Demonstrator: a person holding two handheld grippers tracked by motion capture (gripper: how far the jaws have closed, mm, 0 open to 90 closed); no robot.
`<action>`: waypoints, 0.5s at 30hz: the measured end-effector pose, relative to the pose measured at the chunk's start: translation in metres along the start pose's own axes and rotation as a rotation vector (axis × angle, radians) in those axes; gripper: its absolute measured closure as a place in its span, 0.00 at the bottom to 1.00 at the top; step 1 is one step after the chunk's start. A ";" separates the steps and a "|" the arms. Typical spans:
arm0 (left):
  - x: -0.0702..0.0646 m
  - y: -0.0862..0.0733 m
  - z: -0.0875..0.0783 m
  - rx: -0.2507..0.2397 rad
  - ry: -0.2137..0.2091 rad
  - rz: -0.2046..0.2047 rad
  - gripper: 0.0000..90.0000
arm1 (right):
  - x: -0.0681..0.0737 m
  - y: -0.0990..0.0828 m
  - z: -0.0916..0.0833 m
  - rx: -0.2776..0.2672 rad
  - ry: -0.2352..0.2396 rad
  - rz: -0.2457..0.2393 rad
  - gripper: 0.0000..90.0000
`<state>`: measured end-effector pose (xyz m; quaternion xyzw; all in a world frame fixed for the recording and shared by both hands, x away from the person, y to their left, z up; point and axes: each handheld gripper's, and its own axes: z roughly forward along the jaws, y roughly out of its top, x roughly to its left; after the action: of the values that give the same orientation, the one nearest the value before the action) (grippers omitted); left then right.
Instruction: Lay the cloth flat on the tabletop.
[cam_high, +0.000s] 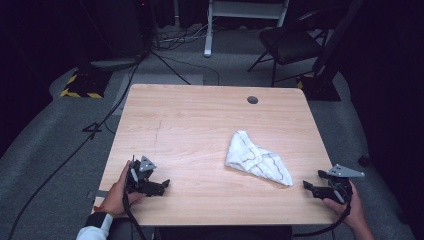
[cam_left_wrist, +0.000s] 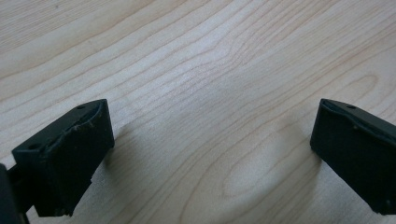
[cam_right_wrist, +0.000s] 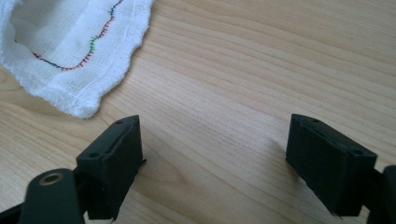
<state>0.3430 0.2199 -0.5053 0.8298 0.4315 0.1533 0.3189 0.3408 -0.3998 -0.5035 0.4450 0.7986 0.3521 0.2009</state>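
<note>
High view: light wood table (cam_high: 200, 125), square-ish, grain running left to right. A small round grey grommet (cam_high: 252, 100) sits near the far edge, right of centre. One white cloth (cam_high: 257, 159) lies crumpled on the right half of the table, closer to the near edge than the far one; thin wavy stitched line across it, reddish from here.

Left claw (cam_high: 165, 185) at the near left corner, held in the person's left hand (cam_high: 119, 192), white sleeve cuff (cam_high: 95, 232) showing at the bottom. Grey three-cornered plate on top. Claw well apart from the cloth.

Right claw (cam_high: 312, 182) at the near right corner, in the right hand (cam_high: 350, 207), jaws pointing left toward the cloth, near it but not touching.

Left gripper view: left claw (cam_left_wrist: 212, 140) spread wide, nothing between the jaws, bare wood grain below; jaws close over the table surface.

Right gripper view: right claw (cam_right_wrist: 215, 149) also spread wide and empty. Edge of the cloth (cam_right_wrist: 74, 51) in the upper left, just beyond the left jaw, frayed hem; the stitching reads red, blue and green up close.

Background in the high view: grey floor, black cables (cam_high: 100, 125) trailing left of the table, a dark folding chair (cam_high: 290, 42) beyond the far right corner, and a yellow-and-black striped block (cam_high: 82, 85) on the floor at far left.
</note>
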 end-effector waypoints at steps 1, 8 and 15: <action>0.000 0.000 0.000 0.000 0.000 0.000 0.00 | 0.000 0.000 0.000 0.000 0.000 0.000 0.22; -0.009 0.007 0.006 0.000 -0.064 0.085 0.00 | 0.001 0.001 0.000 -0.005 0.018 -0.016 0.27; -0.020 0.020 0.015 0.011 -0.147 0.183 0.05 | 0.005 0.008 0.002 -0.023 0.013 -0.048 0.42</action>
<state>0.3515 0.1893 -0.5027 0.8764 0.3305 0.1181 0.3297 0.3442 -0.3919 -0.4991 0.4213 0.8060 0.3593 0.2094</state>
